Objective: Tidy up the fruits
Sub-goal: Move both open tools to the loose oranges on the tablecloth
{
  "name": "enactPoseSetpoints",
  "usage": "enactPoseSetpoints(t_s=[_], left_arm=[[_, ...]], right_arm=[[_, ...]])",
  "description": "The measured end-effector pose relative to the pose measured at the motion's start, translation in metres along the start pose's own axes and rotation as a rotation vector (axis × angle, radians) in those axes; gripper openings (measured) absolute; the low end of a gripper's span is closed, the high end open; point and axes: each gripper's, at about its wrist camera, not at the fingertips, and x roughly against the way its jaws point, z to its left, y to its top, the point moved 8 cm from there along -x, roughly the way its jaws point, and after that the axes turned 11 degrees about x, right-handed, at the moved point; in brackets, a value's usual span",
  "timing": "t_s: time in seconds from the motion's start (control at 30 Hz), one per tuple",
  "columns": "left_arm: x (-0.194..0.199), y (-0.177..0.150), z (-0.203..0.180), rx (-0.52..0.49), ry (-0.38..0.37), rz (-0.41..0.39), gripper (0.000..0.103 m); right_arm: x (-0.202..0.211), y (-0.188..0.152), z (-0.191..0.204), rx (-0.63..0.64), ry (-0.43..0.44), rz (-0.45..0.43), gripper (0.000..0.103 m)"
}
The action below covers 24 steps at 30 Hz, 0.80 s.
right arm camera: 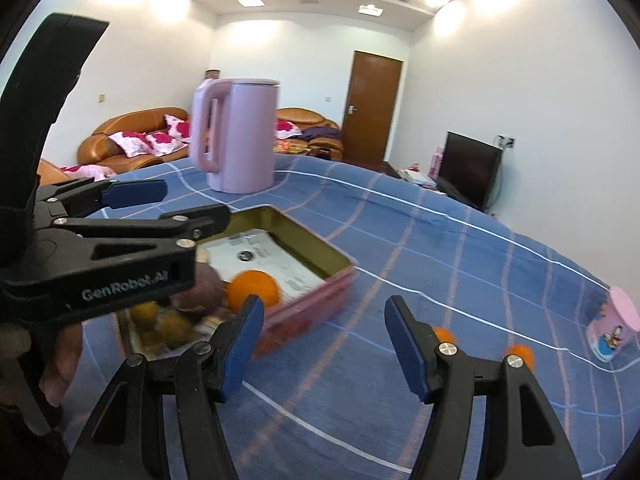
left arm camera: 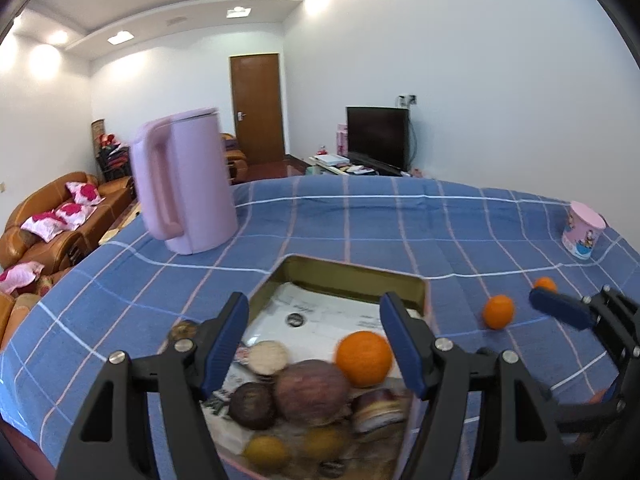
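A pink tin [left arm camera: 352,270] with a gold inside stands on the blue checked cloth. It holds an orange [left arm camera: 364,358], a reddish apple [left arm camera: 312,392], a dark round fruit [left arm camera: 252,400] and yellow fruits [left arm camera: 266,452]. My left gripper [left arm camera: 316,344] hovers open over the tin's near end, with nothing between its pads. Two small oranges [left arm camera: 499,311] [left arm camera: 545,283] lie on the cloth right of the tin. My right gripper [right arm camera: 326,346] is open and empty over the cloth beside the tin [right arm camera: 316,248]. Its right finger partly hides those small oranges [right arm camera: 444,334] [right arm camera: 522,354].
A tall pink kettle [left arm camera: 184,184] stands behind the tin to the left. A pink cartoon cup [left arm camera: 582,230] sits at the far right of the table. In the right wrist view the left gripper [right arm camera: 192,202] and a hand fill the left side. Sofas, a door and a TV lie beyond.
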Motion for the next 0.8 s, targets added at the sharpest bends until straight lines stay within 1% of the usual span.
enactPoseSetpoints(t_s=[0.1,0.23,0.37,0.4,0.53,0.7,0.8], left_arm=[[0.001,0.0,-0.027,-0.037,-0.031,0.007,0.071],[-0.005,0.0,-0.061,-0.072,-0.06,0.028,0.071],[-0.021,-0.007,-0.097,-0.099,-0.087,0.081,0.071],[-0.026,-0.01,-0.104,-0.102,-0.09,0.093,0.071],[-0.044,-0.019,-0.126,-0.116,-0.106,0.137,0.071],[-0.064,-0.032,-0.14,-0.132,-0.117,0.197,0.07],[-0.069,-0.036,-0.145,-0.151,-0.119,0.212,0.07]], right_arm=[[0.006,-0.014,-0.033,-0.032,-0.057,0.019,0.064],[0.01,-0.034,-0.087,-0.127,-0.142,0.072,0.064],[0.0,-0.055,-0.139,-0.248,-0.215,0.148,0.064],[-0.002,-0.059,-0.145,-0.265,-0.224,0.162,0.064],[-0.018,-0.067,-0.161,-0.294,-0.233,0.199,0.064],[-0.033,-0.082,-0.169,-0.355,-0.198,0.244,0.064],[-0.042,-0.09,-0.169,-0.385,-0.166,0.268,0.063]])
